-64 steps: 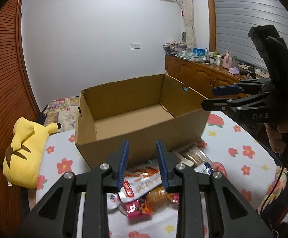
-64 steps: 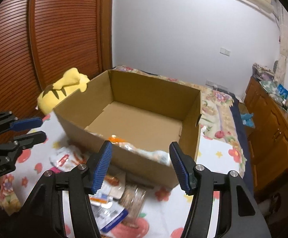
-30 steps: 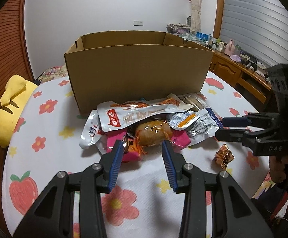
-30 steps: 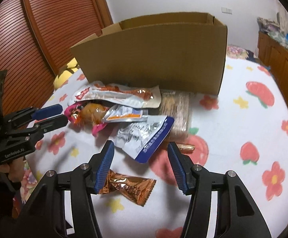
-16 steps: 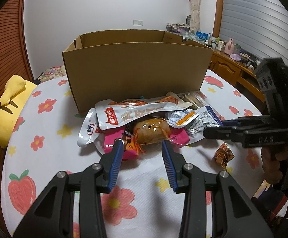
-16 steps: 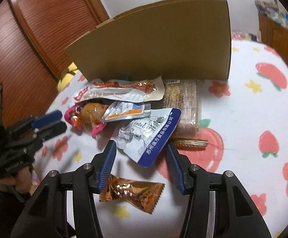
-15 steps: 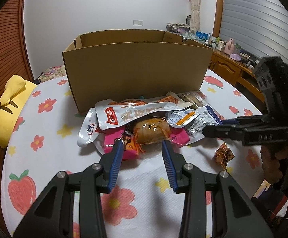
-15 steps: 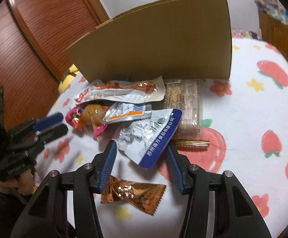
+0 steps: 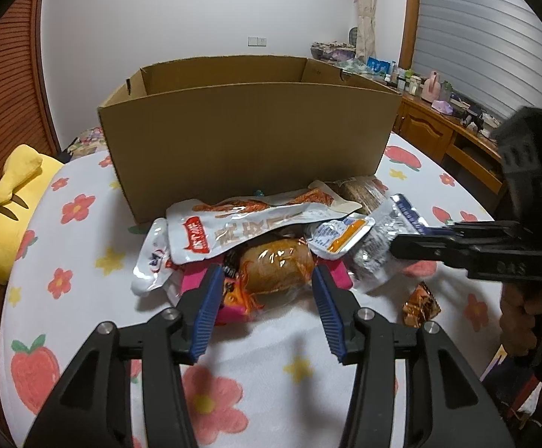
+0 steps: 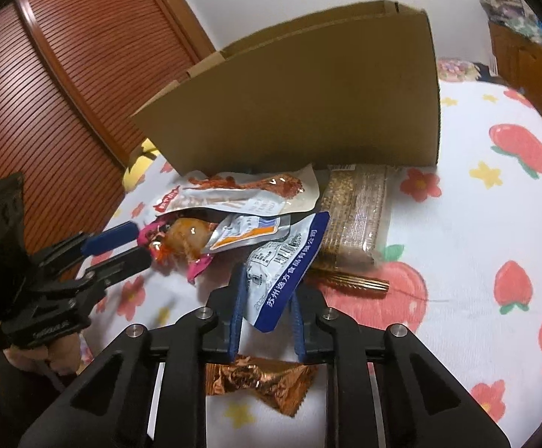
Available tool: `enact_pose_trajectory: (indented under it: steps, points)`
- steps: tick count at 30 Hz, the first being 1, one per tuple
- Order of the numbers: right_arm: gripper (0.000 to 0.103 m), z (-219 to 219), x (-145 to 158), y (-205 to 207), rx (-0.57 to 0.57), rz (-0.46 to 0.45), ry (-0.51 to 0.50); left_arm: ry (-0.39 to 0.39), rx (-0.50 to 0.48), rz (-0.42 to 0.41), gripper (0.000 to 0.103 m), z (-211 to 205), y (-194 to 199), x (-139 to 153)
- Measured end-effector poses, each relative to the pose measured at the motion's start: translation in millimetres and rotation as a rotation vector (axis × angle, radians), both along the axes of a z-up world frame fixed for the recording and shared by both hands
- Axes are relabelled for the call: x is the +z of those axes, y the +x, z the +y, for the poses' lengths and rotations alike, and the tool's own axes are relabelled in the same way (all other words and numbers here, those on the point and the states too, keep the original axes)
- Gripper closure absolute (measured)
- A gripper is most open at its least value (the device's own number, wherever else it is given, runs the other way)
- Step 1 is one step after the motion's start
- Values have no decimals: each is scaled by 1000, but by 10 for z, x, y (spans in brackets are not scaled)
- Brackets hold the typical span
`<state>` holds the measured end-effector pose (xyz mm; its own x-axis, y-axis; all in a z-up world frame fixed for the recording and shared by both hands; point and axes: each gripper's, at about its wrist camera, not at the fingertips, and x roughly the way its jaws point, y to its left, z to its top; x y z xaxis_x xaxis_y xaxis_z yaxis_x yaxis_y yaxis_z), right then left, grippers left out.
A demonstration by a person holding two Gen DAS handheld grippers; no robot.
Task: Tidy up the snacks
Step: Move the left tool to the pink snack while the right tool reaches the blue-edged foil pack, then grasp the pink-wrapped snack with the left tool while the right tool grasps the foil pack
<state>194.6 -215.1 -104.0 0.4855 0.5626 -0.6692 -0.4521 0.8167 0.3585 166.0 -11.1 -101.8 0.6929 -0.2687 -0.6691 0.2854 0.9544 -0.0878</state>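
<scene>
both hand-held grippers low, level

Silver foil snack packet with blue edge [image 10: 285,261], between the right claw's fingers: white Chinese characters along the blue strip, a barcode, digits "2025".

White-and-orange flat pouch [image 9: 248,224], beyond the left claw: large Chinese characters, red logo, illegible.
</scene>
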Motion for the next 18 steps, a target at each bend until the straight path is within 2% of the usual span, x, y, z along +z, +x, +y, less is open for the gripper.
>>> enact_pose_trajectory:
  steps: [5, 13, 18]
  points:
    - [85, -93, 26, -73, -31, -53, -37, -4, -7, 23, 54, -91, 132, -14]
    - [84, -165, -42, -33, -54, -91, -59, 64, -8, 49, 54, -228, 286, -105]
    - [84, -153, -56, -29, -66, -98, -70, 62, -13, 71, 47, -242, 354, -161]
